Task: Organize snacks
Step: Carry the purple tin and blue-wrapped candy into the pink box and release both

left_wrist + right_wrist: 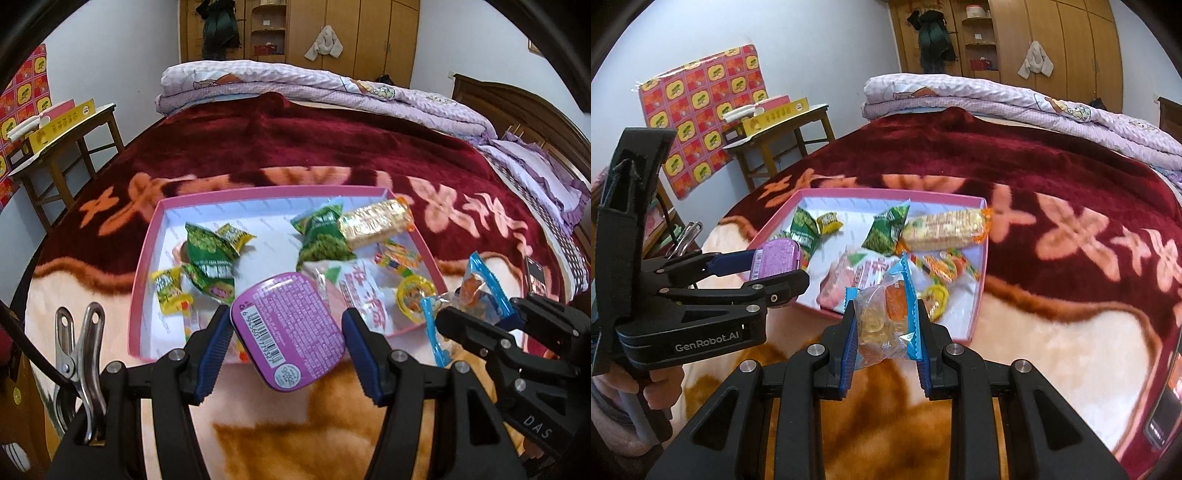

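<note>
Location: a home bedroom, identified by the bed (295,147) with maroon floral blanket, folded lilac quilt (314,86), wooden wardrobe (369,37) and hanging coat (218,26).

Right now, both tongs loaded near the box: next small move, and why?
Probably ease the left tongs forward and open them. Their purple rectangular tin hangs over the near wall of the pink shallow cardboard box, while the right tongs hold the clear blue-edged candy packet just short of it.

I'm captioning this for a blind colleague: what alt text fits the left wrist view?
The left gripper holds a purple tin at the near edge of a pink tray of wrapped snacks on a red blanket. Beside it, the right gripper holds a blue-edged snack packet.
</note>
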Tool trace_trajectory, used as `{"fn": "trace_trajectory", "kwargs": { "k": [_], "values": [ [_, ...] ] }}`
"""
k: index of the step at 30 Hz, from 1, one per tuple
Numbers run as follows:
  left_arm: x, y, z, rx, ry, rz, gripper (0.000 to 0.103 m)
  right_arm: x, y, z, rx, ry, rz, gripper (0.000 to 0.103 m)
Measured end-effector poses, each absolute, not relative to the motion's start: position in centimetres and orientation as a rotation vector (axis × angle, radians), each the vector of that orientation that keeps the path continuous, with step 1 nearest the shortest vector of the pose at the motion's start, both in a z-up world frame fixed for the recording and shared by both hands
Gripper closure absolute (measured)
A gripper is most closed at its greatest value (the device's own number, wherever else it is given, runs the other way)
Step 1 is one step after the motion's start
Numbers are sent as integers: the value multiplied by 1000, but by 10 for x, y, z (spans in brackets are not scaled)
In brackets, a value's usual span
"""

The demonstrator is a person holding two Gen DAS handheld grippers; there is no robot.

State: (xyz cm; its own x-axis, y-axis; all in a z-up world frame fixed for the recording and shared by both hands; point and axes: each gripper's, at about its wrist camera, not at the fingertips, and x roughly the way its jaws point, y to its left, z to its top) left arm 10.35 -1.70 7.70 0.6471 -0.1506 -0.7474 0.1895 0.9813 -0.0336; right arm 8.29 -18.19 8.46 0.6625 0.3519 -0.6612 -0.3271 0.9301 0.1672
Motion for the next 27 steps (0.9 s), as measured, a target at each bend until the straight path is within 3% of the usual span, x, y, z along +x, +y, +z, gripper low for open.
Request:
{"fn": "trace_trajectory", "kwargs": {
  "k": [27],
  "values": [
    [177,-18,57,71,810,-150,39,155,-169,74,51,727,365,75]
  ]
}}
